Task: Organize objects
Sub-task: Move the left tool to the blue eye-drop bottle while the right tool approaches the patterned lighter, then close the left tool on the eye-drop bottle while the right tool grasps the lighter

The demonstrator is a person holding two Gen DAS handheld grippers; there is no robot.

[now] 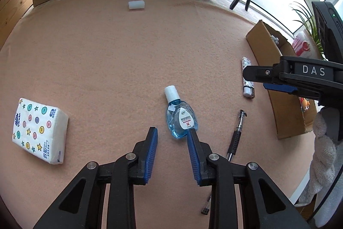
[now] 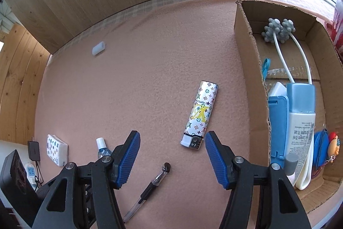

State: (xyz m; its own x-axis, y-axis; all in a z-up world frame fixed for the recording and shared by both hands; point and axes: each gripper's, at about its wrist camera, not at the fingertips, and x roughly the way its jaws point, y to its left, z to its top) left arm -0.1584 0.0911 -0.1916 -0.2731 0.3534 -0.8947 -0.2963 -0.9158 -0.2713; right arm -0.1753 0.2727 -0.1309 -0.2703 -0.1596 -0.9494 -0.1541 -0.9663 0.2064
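Taking the bottle (image 1: 179, 116) as my landmark on the pink counter (image 1: 107, 61): far to its left I see the tissue pack (image 1: 38, 130) lying flat. My left gripper (image 1: 172, 132) hovers at the bottle's base, jaws open, empty, one pad overlapping the bottle's lower edge. Well beyond the bottle lies a small white cap (image 1: 136, 5). Right of the bottle lies the pen (image 1: 235, 134), then the lighter (image 2: 200, 117). My right gripper (image 2: 172, 138) sits over the lighter's near end, jaws spread wide, holding nothing. Farthest right stands the box (image 2: 250, 70), with a tube (image 2: 302, 121) and massager (image 2: 278, 30) inside.
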